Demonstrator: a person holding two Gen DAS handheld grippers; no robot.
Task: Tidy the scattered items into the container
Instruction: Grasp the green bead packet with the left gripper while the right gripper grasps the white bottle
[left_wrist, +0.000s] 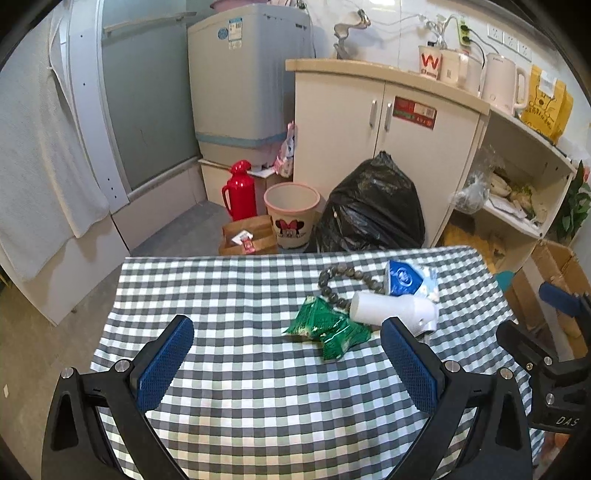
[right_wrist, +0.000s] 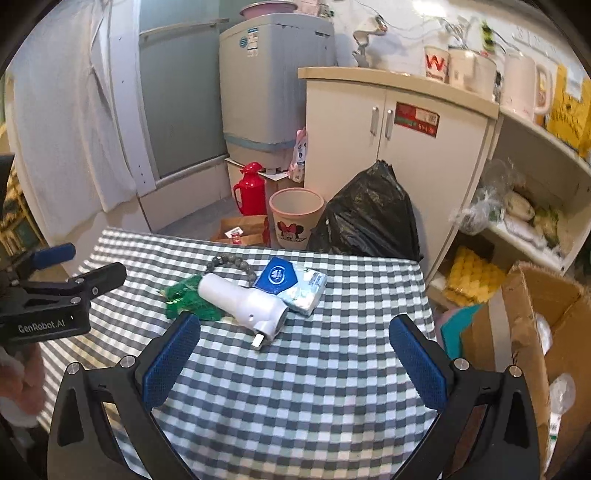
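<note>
Checked tablecloth (left_wrist: 240, 295) under both my grippers; left gripper (left_wrist: 288, 354) and right gripper (right_wrist: 295, 350) jaws wide, empty; white tool (right_wrist: 243, 301), green packets (left_wrist: 328, 328) at 12 o'clock

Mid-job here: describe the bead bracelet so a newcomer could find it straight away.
Start at the checked tablecloth and go to the small pile of things near its far edge. The bead bracelet lies behind the white cylinder, beside the green packets and blue tissue pack. It alone is a loop of round grey-green beads.
</note>
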